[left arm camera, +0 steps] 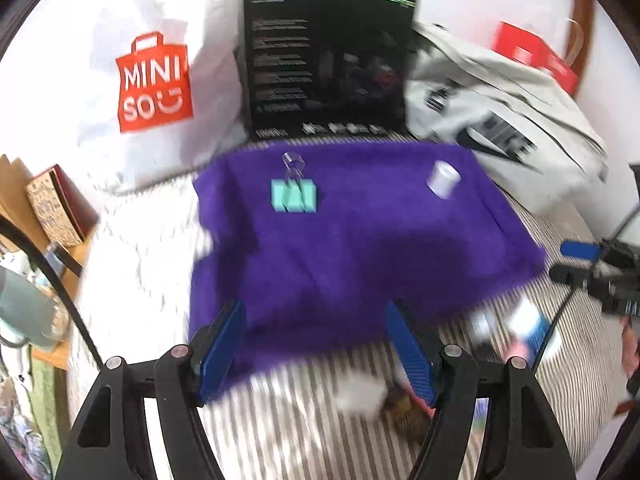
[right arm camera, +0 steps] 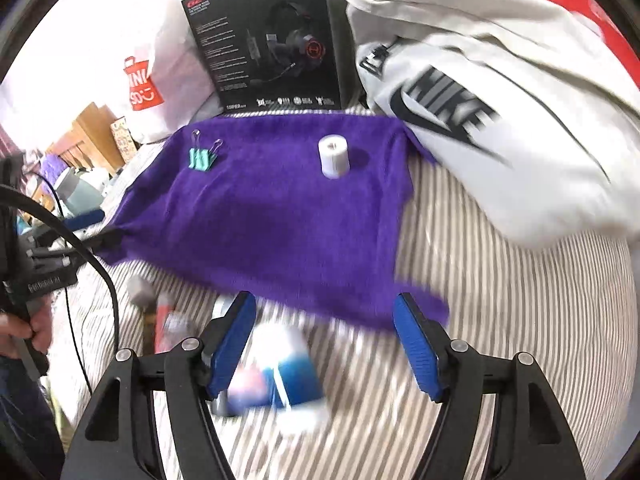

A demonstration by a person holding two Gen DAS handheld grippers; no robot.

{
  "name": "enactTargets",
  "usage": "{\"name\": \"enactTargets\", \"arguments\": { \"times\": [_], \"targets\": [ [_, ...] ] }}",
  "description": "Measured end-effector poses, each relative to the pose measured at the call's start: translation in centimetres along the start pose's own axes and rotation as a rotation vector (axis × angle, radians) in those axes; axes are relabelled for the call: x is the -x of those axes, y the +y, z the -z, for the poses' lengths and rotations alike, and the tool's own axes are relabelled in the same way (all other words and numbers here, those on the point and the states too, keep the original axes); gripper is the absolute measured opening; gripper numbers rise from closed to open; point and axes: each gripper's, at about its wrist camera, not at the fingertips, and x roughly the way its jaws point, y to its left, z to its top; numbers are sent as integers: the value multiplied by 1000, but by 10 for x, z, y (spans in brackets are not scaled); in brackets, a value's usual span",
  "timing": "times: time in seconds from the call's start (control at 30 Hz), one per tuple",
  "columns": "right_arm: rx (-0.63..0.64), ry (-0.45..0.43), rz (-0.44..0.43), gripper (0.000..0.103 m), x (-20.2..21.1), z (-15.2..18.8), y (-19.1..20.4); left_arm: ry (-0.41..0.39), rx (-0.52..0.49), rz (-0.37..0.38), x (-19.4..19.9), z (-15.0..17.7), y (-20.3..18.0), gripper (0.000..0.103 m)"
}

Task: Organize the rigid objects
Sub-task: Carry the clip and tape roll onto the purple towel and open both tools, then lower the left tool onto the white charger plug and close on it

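While both claws hang empty, the step in hand looks like picking the next loose item off the striped bedding and setting it on the purple cloth.

Left claw: left gripper [left arm camera: 316,350] has its blue fingers spread wide with nothing between them, low over the near edge of the purple cloth [left arm camera: 360,248].

Right claw: right gripper [right arm camera: 324,346] is likewise wide and empty, over the striped bedding [right arm camera: 500,300] just short of the cloth.

Already placed: green binder clip [right arm camera: 203,157] lies at the far left of the cloth; white roll [right arm camera: 334,156] stands upright at the far right, well apart from the clip.

Next target: a blurred blue and white box [right arm camera: 288,380] lies on the bedding between and just below the right fingers; I cannot tell its exact shape.

More waiting: a red and clear item [right arm camera: 166,328] and a pale lump sit nearby on the bedding, too smeared to name.

Doing it well: centre the box between the fingers, close across its narrow sides, and lift straight up.

Placement: I would set it in the bare middle of the cloth, clear of clip and roll.

Risk: soft bedding may let the box tip or sink as the fingers close.
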Motion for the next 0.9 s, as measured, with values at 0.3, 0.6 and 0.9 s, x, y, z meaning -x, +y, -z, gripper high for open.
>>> {"name": "enactTargets", "arguments": {
  "times": [0.3, 0.6, 0.9],
  "targets": [
    [-63, 38, 20, 71, 15, 60, 3, 42, -71, 45, -18, 46, -12, 71],
    [-59, 94, 75, 71, 8, 78, 8, 32, -143, 83, -27, 49, -17, 63],
    [-14, 103, 56, 71, -1, 72, 21, 39, -94, 74, -17, 55, 6, 46]
  ]
}}
